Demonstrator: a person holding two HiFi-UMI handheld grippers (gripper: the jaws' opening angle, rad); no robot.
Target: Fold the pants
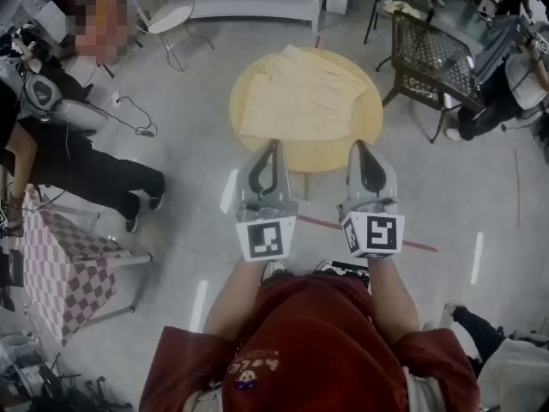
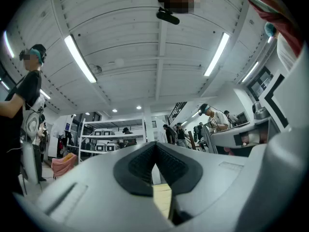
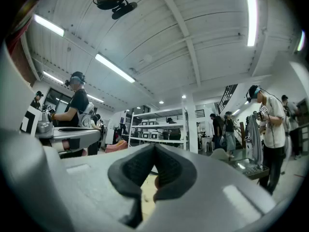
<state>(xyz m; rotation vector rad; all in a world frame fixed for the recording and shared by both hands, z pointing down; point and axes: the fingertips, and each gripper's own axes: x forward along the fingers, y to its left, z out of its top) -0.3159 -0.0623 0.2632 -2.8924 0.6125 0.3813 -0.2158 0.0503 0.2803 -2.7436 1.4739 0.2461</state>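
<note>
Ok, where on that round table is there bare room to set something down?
The pants cover most of the table. Bare wood: a band along the near edge, between the shut left claw and right claw, and a thin crescent at the right rim. Far and left rims are crowded with cloth.

Bright, even indoor light fills all three views. In the left gripper view two long tube lights [image 2: 79,58] glow on the white ceiling [image 2: 159,76] toward 10 and 2 o'clock, slightly blown out. The right gripper view shows more strips toward 10 and 1 o'clock. Both views bend strongly at the rim and have black corners. The left gripper [image 2: 155,149] and right gripper [image 3: 154,151] fill the 6 o'clock half, close and soft, while the distant room looks sharper. In the head view the pale floor [image 1: 189,144] carries streaks of glare toward 7 and 4 o'clock. The tabletop [image 1: 330,154] is evenly lit, with faint shadows.
</note>
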